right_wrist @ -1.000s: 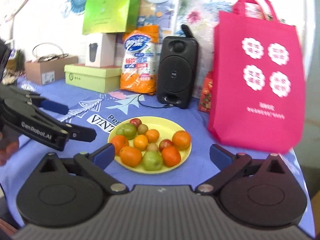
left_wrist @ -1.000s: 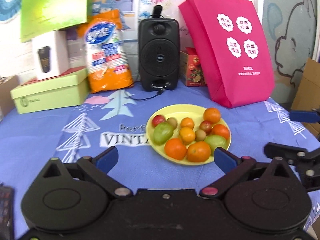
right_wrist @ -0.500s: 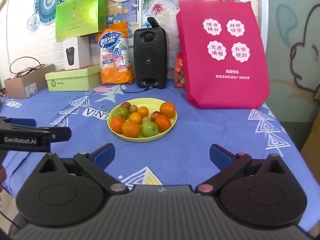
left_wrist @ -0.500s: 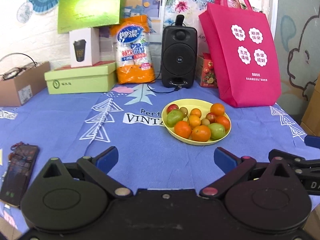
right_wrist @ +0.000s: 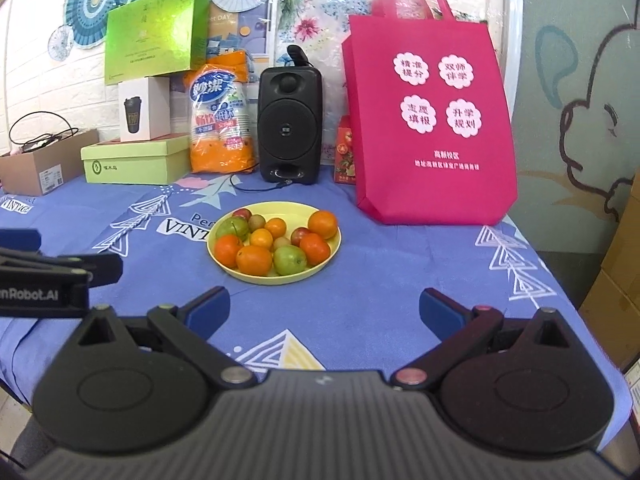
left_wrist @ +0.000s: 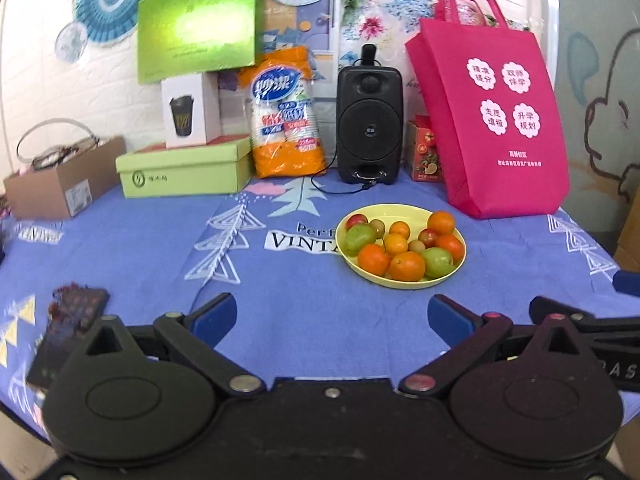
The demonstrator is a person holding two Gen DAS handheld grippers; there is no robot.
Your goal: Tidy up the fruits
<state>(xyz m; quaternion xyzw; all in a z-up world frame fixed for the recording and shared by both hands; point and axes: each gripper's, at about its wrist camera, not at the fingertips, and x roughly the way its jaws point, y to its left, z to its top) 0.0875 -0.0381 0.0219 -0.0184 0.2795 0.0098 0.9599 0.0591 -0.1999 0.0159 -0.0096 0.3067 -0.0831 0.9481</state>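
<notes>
1. A shallow round yellow plastic plate [left_wrist: 460, 258] sits near the middle of the table, piled with small round fruits: orange tangerines [left_wrist: 407, 266], green plums [left_wrist: 438, 261] and a few little red ones [left_wrist: 427, 236].
2. The plate rests on a blue printed tablecloth [left_wrist: 160, 248], half covering the white "VINTA" lettering on it.
3. The left gripper [left_wrist: 332, 314] hangs low over the cloth on the near side of the plate, blue-tipped fingers [left_wrist: 214, 314] spread wide with nothing between them.
4. The right gripper [right_wrist: 324, 308] is likewise released, its blue pads [right_wrist: 438, 312] well apart, empty, pointing at the plate from the near edge.
5. Each tool shows at the edge of the other's camera, so they sit side by side, apart from the fruit.
6. Behind the plate stands a black box speaker [left_wrist: 370, 124], its thin cable trailing onto the cloth.
7. To the right of it a tall pink fabric tote bag [left_wrist: 496, 120] stands upright with white flower-shaped labels.
8. To the left are an orange and blue pack of paper cups [left_wrist: 286, 116] and a flat pale green cardboard box [left_wrist: 184, 172].
9. A dark smartphone [left_wrist: 68, 332] lies on the cloth at the left gripper's side.
</notes>
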